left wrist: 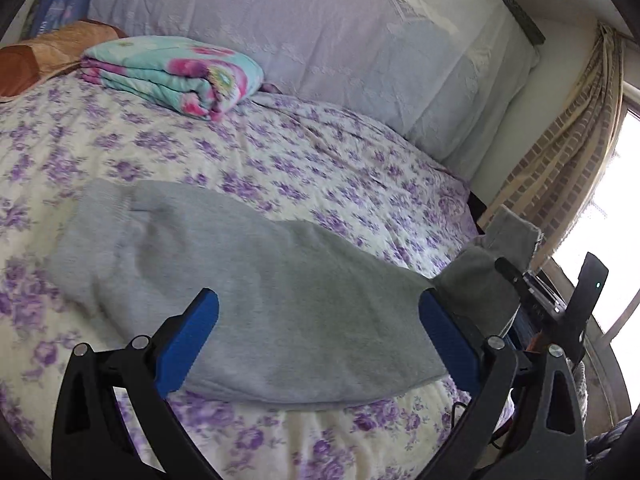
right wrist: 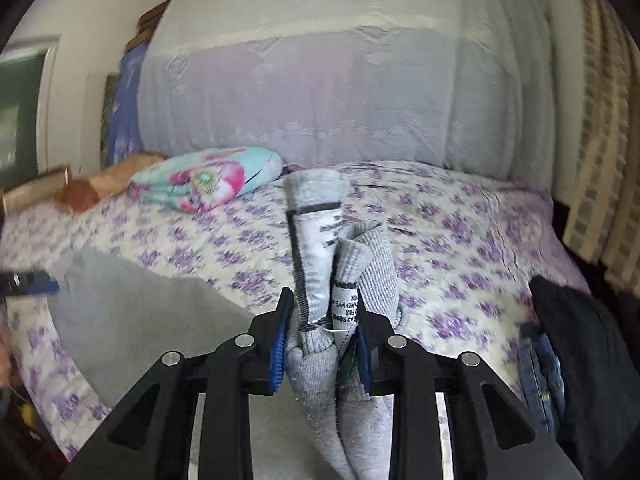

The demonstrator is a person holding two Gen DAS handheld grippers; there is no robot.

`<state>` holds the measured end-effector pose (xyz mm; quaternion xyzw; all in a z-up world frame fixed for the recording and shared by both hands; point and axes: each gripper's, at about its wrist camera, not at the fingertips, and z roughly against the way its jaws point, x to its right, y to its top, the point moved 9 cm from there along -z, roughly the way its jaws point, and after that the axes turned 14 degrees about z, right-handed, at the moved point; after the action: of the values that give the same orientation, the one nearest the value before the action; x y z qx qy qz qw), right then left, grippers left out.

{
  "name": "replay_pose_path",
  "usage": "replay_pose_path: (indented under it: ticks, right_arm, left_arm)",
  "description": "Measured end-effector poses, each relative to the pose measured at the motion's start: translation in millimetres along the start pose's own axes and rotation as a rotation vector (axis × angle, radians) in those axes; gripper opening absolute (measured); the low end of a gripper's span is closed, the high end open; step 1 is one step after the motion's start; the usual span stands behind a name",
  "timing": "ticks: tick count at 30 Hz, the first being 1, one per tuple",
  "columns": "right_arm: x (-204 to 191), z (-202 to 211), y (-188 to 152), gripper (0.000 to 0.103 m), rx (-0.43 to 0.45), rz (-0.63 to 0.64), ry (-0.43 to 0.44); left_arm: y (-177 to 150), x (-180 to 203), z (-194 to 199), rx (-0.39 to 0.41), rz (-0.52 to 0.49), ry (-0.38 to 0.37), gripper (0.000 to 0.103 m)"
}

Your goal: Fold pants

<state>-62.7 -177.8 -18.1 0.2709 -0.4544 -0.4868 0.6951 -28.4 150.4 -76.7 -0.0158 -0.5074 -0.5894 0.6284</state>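
Closest to the right wrist camera, the right gripper [right wrist: 322, 332] is pinched on a bunched end of the grey pants [right wrist: 320, 364]. The ribbed band and a white care label [right wrist: 345, 304] stick up between its two blue pads, so this looks like the waistband. The cloth hangs down from the grip toward the bottom of the view.

In the left wrist view, the left gripper [left wrist: 318, 344] hovers just over the pants [left wrist: 240, 280] with its blue pads spread wide apart, one on each side of the cloth. It holds nothing.

Beyond the grippers, the rest of the pants lies flat and fairly smooth on a bed [left wrist: 280, 152] covered in a cream sheet with purple flowers. The grey cloth runs from the raised end at the right, held by the other gripper [left wrist: 516, 276], across to the left, where it narrows.

Farther back, a folded flowered blanket [left wrist: 176, 76] rests near the head of the bed, with a brown cushion [left wrist: 44, 60] beside it. A large pale covered shape [left wrist: 320, 32] stands behind. A curtain [left wrist: 568, 168] and a bright window are at the far right. Dark clothes [right wrist: 580, 352] lie at the bed's right edge.

The folding appears to be at an early stage. The pants seem laid out lengthwise, one end lifted, with no finished compact bundle in sight. Carrying that end across and smoothing the fold likely remains.
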Motion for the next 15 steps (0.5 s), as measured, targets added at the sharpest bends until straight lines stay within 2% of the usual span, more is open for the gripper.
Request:
replay_pose_path:
  ticks: [2,4,5,7,9,11,12,13,15]
  right_arm:
    - [-51,-24,-2,0.028,-0.06,0.192,-0.004]
    - [-100,-46,-17,0.031,-0.139,0.333,0.052]
    - [-119,-53,-28,0.035,-0.175,0.372,0.106]
    - [-140,-49,-35,0.042,-0.183,0.41,0.135]
    - [-140,-31,-28,0.048,-0.152,0.374,0.182]
    - [-129,-7,-12,0.058,-0.089,0.267,0.277]
    - [-122,1,-3,0.06,-0.062,0.212,0.305]
    - [-109,8,5,0.06,-0.043,0.149,0.313]
    - [-77,4,14,0.06,-0.041,0.037,0.252]
  left_arm:
    - [5,-19,13,0.025,0.031,0.025,0.098]
    - [8,-36,22,0.04,0.066,0.047,0.098]
    - [7,-44,25,0.043,0.082,0.055,0.098]
    - [7,-58,28,0.044,0.114,0.069,0.098]
    - [7,-68,29,0.047,0.137,0.073,0.098]
    - [8,-75,28,0.048,0.163,0.064,0.098]
    - [8,-77,27,0.043,0.176,0.055,0.098]
    - [8,-79,24,0.037,0.187,0.048,0.098]
    - [4,-82,19,0.022,0.203,0.043,0.098]
